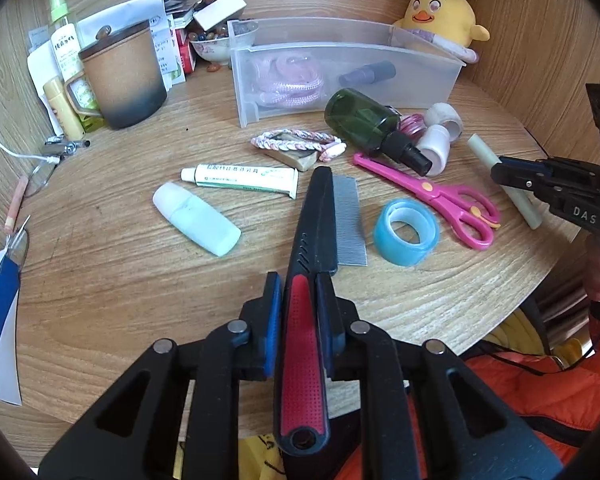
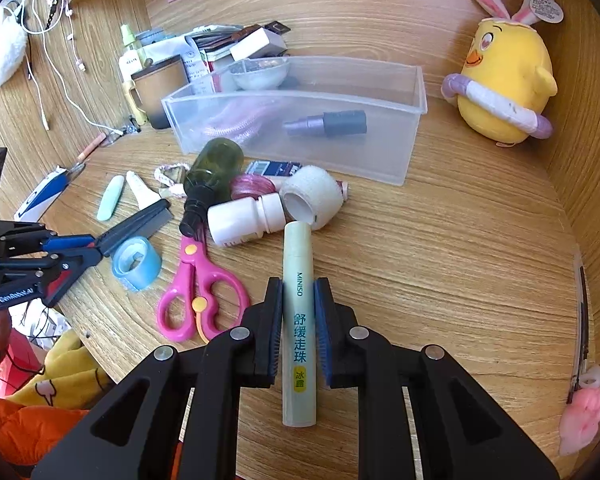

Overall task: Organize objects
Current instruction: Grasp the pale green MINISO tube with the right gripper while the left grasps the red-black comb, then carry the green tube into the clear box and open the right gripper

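Black left tool [image 1: 298, 280] clamped on comb [image 1: 320, 220]

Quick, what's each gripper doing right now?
Left gripper: shut on the comb.
Right gripper: shut on the pale green tube.

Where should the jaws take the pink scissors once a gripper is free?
Probably across the closed blades of the pink scissors, coming from above. They lie flat on the table, blades straight and narrow, though their tip tucks under the green spray bottle; the looped handles are wide and rounded.
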Demonstrator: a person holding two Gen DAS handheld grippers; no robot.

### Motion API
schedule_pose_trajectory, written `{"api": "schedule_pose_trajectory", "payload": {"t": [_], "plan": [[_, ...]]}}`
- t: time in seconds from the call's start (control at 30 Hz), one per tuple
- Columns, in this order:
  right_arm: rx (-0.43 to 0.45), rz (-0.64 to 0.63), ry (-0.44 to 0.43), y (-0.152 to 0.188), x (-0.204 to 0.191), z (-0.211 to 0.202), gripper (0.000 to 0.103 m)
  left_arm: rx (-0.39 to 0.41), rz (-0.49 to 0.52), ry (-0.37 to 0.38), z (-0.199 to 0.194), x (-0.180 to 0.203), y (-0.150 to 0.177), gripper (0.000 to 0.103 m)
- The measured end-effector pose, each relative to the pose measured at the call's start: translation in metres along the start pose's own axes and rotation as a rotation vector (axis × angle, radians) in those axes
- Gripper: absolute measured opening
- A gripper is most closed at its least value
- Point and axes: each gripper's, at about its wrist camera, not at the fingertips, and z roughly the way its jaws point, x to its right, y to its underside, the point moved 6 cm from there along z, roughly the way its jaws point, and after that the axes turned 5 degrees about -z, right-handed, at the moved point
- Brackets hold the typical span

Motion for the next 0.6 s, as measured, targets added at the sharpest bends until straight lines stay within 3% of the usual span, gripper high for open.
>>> {"api": "schedule_pose_trajectory", "payload": {"t": [0.37,0.4,0.43,0.6], "plan": [[0.114,0.036,0.007,-0.027,0.004,-0.024,0.014,0.098,-0.029,0.006,-0.031,0.003,-0.021,0.016],[0.120,0.038,0.007,-0.029,0.005,-0.025,0.014,0.109,-0.023,0.002,-0.034,0.002,-0.024,0.012],[0.124,0.040,0.006,-0.031,0.005,-0.025,0.014,0.118,-0.029,-0.004,-0.036,0.002,-0.026,0.000],[0.138,0.058,-0.007,-0.036,0.007,-0.023,0.014,0.146,-0.032,0.007,-0.047,0.002,-0.042,0.000]]}}
